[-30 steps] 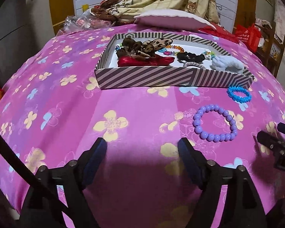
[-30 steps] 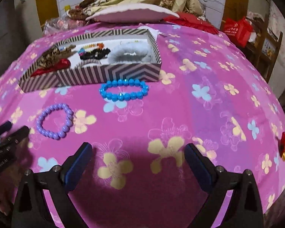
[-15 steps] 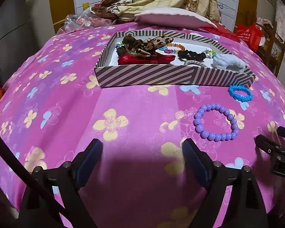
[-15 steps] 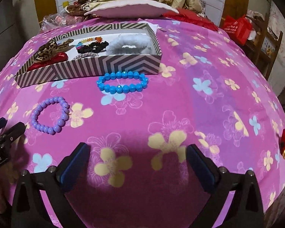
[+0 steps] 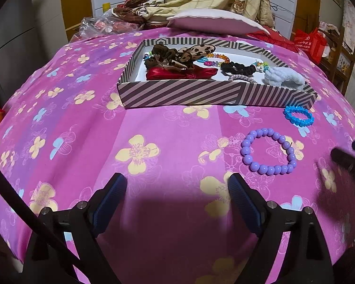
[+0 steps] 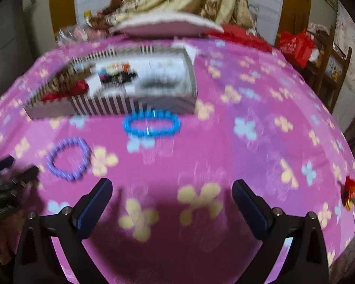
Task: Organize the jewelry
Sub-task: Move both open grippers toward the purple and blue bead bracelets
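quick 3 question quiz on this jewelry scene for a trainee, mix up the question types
1. True or false: the purple bead bracelet lies inside the striped box.
2. Which bracelet lies nearer the box? A) the blue bead bracelet B) the purple one C) both touch it
3. Fill in: the left gripper and the right gripper are both ____, with nothing between their fingers.

Key
1. False: it lies on the pink flowered bedspread, in front of the box.
2. A
3. open
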{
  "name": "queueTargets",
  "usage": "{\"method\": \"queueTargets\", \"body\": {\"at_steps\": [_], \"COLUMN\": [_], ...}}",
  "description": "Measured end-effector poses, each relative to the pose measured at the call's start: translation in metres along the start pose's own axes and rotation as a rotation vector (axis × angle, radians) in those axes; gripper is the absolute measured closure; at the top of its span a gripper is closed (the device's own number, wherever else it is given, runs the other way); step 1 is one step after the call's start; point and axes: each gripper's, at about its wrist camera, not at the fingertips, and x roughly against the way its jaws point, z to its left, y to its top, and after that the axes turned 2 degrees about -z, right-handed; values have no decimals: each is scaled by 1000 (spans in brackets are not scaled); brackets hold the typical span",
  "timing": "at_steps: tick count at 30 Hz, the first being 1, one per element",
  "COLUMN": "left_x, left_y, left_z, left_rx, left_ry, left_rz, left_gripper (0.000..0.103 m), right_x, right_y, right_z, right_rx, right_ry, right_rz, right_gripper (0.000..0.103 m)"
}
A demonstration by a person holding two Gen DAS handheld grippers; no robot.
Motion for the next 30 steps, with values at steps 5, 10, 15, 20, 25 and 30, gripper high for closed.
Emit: {"method": "queueTargets", "body": {"at_steps": [5,10,15,20,25,30], "left_x": [0,0,1,7,-6,-16], "left_y": [0,0,2,10,30,27], "left_z": [-1,-1,2,0,-32,-38], "left_rx": [2,2,21,53,-86,-139], "left_ry": [1,2,-11,-143,-99,-111], "left_rz": [0,0,4,-25,-47,4], "left_gripper": [31,31,31,32,46,71], "right_x": [-14,-25,-19,-27,-26,-22], "right_y": [25,23,20,17,18,22], "right_z": [-5,-25,-34,-43,-37,-35], "right_rx": [152,23,-12,-41,-28,-30], "right_ry": [43,27,-23,-50,-56,-50], "right_rz": [13,51,29,69,61,24], "right_gripper": [0,0,0,0,0,0]}}
